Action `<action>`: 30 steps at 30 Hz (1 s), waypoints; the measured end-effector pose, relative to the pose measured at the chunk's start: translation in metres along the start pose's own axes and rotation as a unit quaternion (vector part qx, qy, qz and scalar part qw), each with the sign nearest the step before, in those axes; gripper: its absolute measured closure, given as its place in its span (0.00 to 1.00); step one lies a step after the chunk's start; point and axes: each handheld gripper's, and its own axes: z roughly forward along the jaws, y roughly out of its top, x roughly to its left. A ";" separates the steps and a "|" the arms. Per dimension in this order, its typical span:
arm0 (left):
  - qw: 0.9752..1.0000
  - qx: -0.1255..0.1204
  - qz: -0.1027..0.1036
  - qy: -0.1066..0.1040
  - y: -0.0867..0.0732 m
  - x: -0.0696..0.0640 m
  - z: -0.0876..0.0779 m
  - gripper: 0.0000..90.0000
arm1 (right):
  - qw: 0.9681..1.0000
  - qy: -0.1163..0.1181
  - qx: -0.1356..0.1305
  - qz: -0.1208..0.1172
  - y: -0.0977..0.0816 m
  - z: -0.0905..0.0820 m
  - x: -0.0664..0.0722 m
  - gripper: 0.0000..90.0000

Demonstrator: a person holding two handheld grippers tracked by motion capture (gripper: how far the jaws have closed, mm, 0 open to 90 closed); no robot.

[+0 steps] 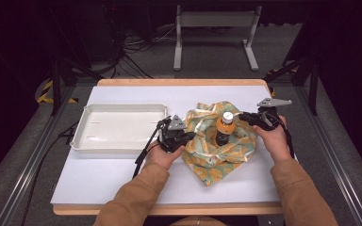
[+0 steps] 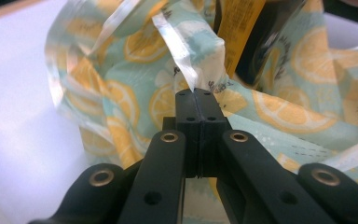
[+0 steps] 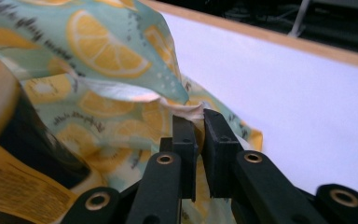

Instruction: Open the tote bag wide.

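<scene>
The thin mint-green cloth printed with yellow lemon slices (image 1: 217, 148) lies bunched on the white table (image 1: 122, 183) around an upright bottle of orange drink with a white cap (image 1: 225, 126), which stands between the two grippers. The left gripper (image 2: 196, 95) has its jaws fully closed on a folded corner of the cloth right at their tips. The right gripper (image 3: 196, 119) pinches another edge between jaws that stand almost closed. The fabric looks soft, light and limp, so it will likely sag and slip unless taken by hemmed corners. The bottle seems heavier and liable to topple. A white plastic tray (image 1: 82, 136) sits beyond the left jaws.
</scene>
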 end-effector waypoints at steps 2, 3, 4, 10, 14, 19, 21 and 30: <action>1.000 0.007 0.000 0.001 -0.001 0.000 0.002 1.00 | 1.000 0.000 0.006 0.003 -0.003 0.003 -0.001 0.93; 1.000 0.015 0.000 0.004 -0.002 0.000 0.005 1.00 | 1.000 0.001 0.016 0.010 -0.007 0.007 -0.002 0.93; 1.000 0.018 -0.001 0.007 -0.002 0.000 0.006 1.00 | 1.000 0.001 0.018 0.010 -0.008 0.008 -0.002 0.93; 0.999 0.035 -0.015 0.012 -0.006 0.005 0.011 1.00 | 0.999 -0.002 0.048 0.010 -0.013 0.016 -0.002 0.93; 0.998 0.050 -0.020 0.012 -0.009 0.006 0.014 1.00 | 0.998 -0.004 0.067 0.015 -0.018 0.019 -0.005 0.92; 0.999 0.049 -0.019 0.013 -0.010 0.006 0.013 0.99 | 0.998 -0.002 0.061 0.021 -0.018 0.013 -0.004 0.84; 0.999 0.046 -0.020 0.012 -0.010 0.005 0.012 0.97 | 0.999 0.002 0.050 0.019 -0.016 0.007 -0.002 0.79; 0.999 0.008 -0.037 0.005 -0.007 0.005 -0.003 0.70 | 1.000 0.020 -0.011 0.014 -0.006 -0.030 0.013 0.55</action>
